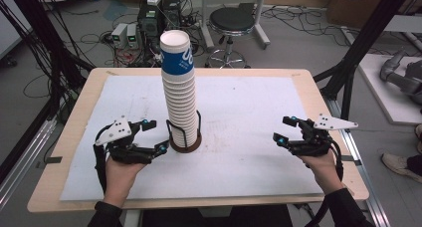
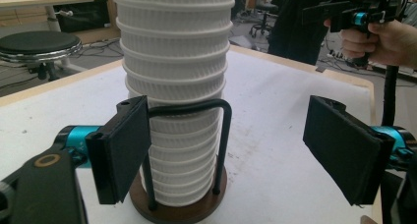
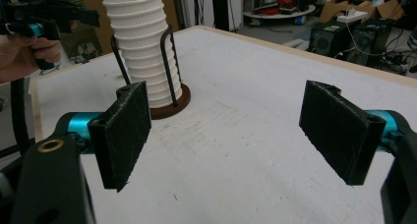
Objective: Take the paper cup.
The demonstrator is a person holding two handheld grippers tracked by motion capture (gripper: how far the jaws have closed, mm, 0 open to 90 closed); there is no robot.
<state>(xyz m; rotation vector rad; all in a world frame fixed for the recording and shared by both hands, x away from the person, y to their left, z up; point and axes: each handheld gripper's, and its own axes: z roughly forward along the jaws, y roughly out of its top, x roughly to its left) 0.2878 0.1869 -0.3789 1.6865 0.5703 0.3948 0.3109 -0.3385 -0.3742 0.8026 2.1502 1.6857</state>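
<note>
High view: a tall stack of paper cups [image 1: 179, 87] stands in its wire holder [image 1: 184, 137] at centre frame, with both claws parted and empty.

That stack looks top-heavy; a sideways knock from the left gripper [image 1: 152, 136], just beside the holder at lower left, could topple it. The right gripper [image 1: 284, 130] waits well apart at lower right, both held level, palms under, pointing inward.

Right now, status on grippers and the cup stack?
Left gripper open, beside the cup stack. Right gripper open, well off. Stack upright in its holder. Nothing in the way.
</note>
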